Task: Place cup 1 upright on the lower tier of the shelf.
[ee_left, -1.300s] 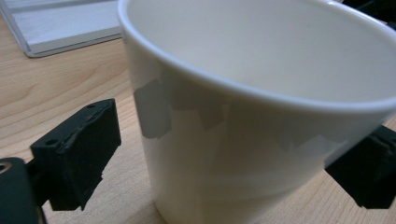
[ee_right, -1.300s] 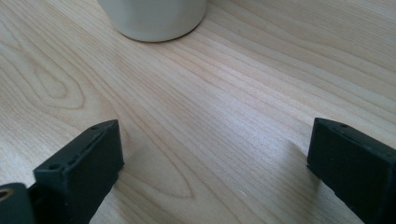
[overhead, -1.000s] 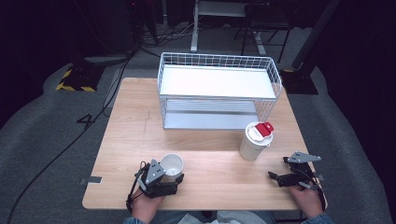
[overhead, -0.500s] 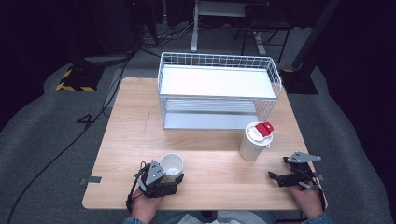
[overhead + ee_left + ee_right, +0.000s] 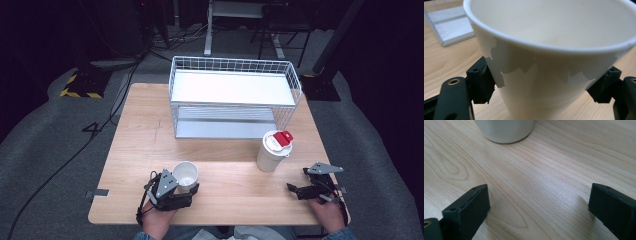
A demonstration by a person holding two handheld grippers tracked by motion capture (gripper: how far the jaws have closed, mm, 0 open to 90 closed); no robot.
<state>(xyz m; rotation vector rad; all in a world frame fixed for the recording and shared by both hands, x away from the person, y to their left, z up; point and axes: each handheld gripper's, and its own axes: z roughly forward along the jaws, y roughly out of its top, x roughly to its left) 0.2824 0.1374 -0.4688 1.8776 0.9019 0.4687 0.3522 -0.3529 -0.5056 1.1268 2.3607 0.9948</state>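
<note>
An open white paper cup [image 5: 186, 174] stands near the table's front edge at the left. My left gripper [image 5: 185, 188] is shut on it. In the left gripper view both black pads [image 5: 483, 83] press on the sides of the cup [image 5: 549, 62], below its rim. My right gripper [image 5: 295, 189] rests near the front right corner, open, its jaws wide apart over bare wood [image 5: 539, 195]. A taller white cup with a lid and red tab [image 5: 272, 151] stands just beyond the right gripper; its base [image 5: 504, 130] shows ahead in the right gripper view.
A white wire basket shelf [image 5: 235, 97] with two levels takes up the far half of the wooden table [image 5: 145, 135]. Dark floor, cables and stands lie beyond the table's far edge.
</note>
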